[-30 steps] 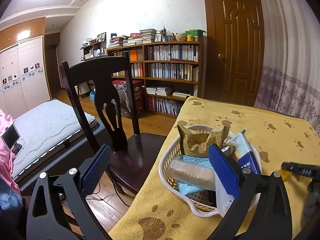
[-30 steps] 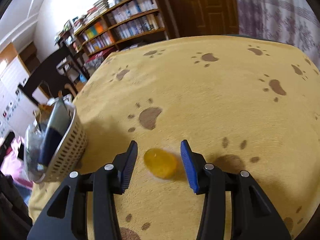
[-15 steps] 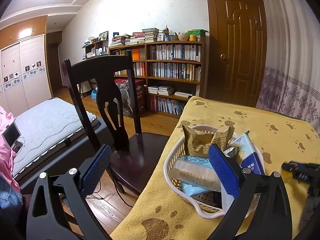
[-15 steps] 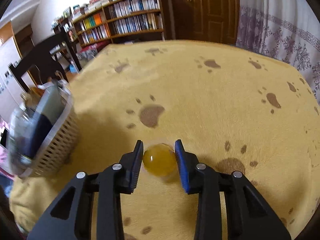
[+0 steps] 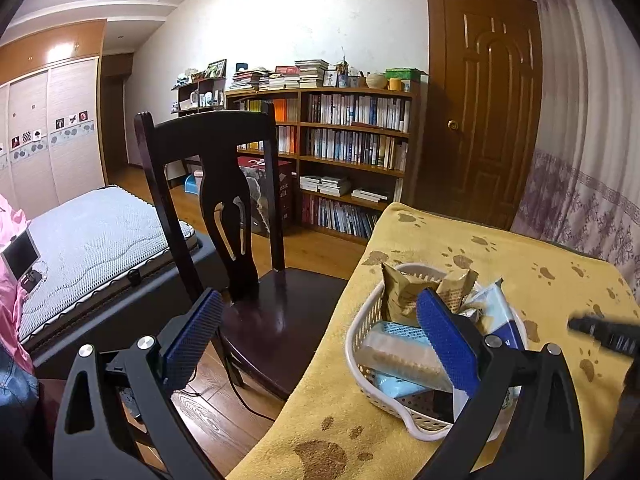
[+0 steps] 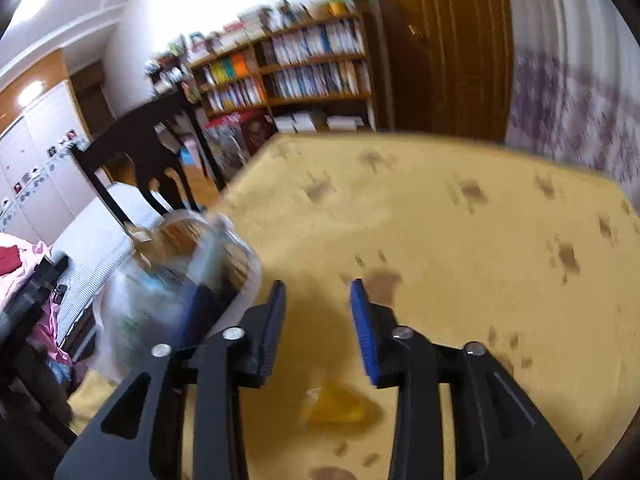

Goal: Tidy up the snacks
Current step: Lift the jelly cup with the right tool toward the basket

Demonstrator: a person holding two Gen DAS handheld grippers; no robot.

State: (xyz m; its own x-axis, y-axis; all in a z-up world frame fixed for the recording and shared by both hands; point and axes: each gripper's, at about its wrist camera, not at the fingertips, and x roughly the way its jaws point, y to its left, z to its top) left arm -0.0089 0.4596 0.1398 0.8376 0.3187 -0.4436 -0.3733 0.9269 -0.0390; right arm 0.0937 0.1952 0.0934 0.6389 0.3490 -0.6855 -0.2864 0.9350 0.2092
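left tool open by basket | right tool open above yellow snack | chair beside table

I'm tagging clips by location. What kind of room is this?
Most likely a bedroom that doubles as a study: a bed beside built-in wardrobes, a full bookshelf, and a cloth-covered table holding the snack basket.

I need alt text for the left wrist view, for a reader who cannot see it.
The open left tool hovers over a white basket of wrapped snacks on a yellow paw-print tablecloth. A dark wooden chair stands left of the table, with a bookshelf and a brown door behind.
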